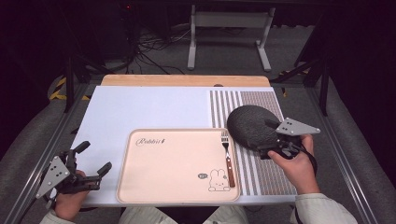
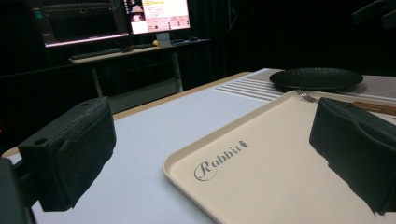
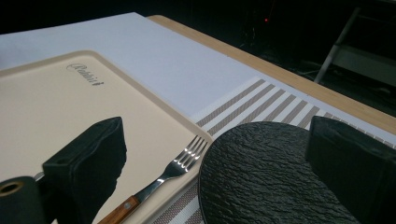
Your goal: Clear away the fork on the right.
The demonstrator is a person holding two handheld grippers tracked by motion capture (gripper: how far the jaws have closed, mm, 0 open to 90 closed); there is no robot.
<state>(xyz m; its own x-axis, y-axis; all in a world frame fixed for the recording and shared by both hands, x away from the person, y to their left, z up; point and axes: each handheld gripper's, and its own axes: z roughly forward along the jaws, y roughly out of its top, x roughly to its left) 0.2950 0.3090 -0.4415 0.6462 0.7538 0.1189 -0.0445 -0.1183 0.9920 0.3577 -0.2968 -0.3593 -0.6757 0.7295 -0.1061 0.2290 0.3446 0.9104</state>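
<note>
One dark textured plate (image 1: 250,127) lies on the striped mat (image 1: 266,172) at the right of the surface (image 1: 154,109); the right claw (image 1: 273,137) sits at the plate's near right edge, jaws apart and clamped on nothing; one fork (image 1: 227,158) lies along the right side of the single cream tray (image 1: 173,163), just beside the plate; the left claw (image 1: 95,161) hovers left of the tray, jaws apart and empty.

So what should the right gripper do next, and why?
Probably ease forward and close on the near rim of the plate. The right gripper is open right at that rim with nothing held, the fork already lies on the tray, and the plate rests on the striped mat beside it.
</note>
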